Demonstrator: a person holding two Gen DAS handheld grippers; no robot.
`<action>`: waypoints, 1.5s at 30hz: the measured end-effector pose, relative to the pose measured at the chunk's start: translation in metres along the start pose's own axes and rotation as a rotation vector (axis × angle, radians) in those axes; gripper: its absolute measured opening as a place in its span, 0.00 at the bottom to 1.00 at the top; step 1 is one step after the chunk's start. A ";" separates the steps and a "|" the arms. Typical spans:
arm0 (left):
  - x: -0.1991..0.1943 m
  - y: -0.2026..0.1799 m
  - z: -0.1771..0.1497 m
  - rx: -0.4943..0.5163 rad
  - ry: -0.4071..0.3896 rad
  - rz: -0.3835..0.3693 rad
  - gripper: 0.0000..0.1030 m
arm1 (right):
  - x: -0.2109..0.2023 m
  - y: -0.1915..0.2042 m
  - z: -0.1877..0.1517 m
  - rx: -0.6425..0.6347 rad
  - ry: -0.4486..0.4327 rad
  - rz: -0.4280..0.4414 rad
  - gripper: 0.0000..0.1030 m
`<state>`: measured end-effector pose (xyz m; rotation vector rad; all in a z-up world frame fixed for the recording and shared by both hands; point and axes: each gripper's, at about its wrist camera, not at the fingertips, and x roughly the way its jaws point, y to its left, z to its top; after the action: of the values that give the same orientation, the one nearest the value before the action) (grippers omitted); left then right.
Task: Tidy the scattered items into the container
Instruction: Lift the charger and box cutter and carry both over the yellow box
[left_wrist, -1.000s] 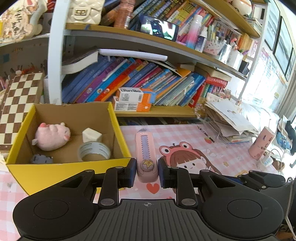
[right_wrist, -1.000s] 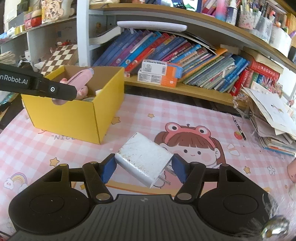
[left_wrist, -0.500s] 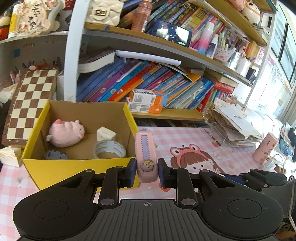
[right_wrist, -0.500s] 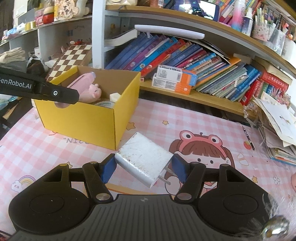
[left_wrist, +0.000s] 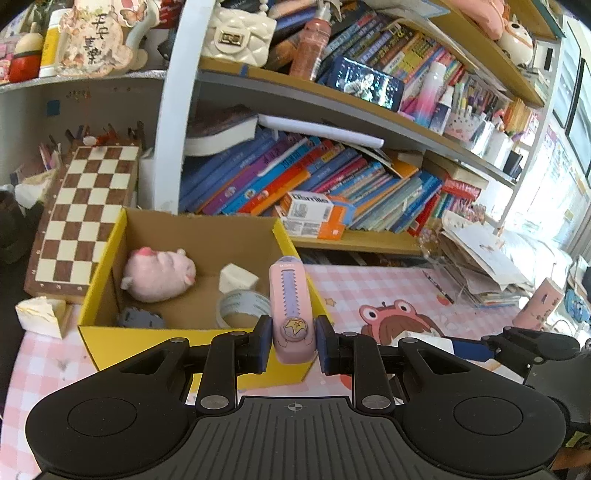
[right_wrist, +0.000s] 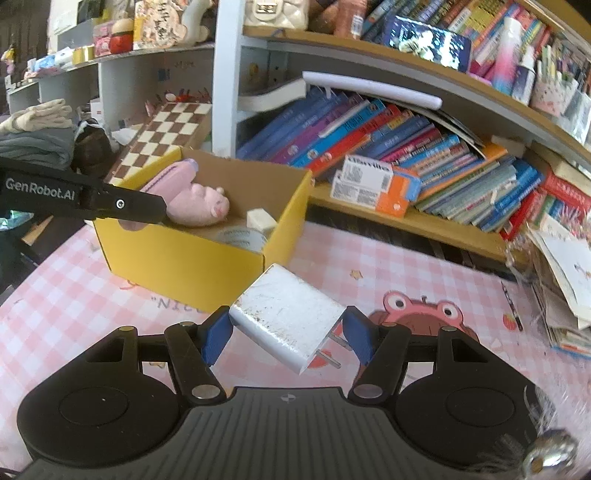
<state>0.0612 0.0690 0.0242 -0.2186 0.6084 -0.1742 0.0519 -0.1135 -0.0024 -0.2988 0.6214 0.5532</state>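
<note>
Here, tape roll (left_wrist: 242, 307), plush pig (left_wrist: 159, 275), eraser (left_wrist: 236, 277) crowding box (left_wrist: 177, 343)

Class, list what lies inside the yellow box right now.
Inside the yellow box: pink plush pig, tape roll, white block, grey item, partly hidden by the front wall.

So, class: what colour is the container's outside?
Yellow; the box shows best in the right wrist view.
</note>
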 end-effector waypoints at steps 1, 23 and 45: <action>-0.001 0.001 0.001 0.001 -0.004 0.002 0.23 | 0.000 0.001 0.003 -0.004 -0.005 0.004 0.61; 0.001 0.031 0.031 0.026 -0.069 0.068 0.23 | 0.013 0.013 0.068 -0.097 -0.098 0.061 0.62; 0.045 0.071 0.044 0.007 -0.032 0.129 0.22 | 0.076 0.016 0.107 -0.135 -0.067 0.111 0.62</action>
<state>0.1304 0.1334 0.0169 -0.1749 0.5881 -0.0483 0.1441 -0.0249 0.0323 -0.3728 0.5387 0.7111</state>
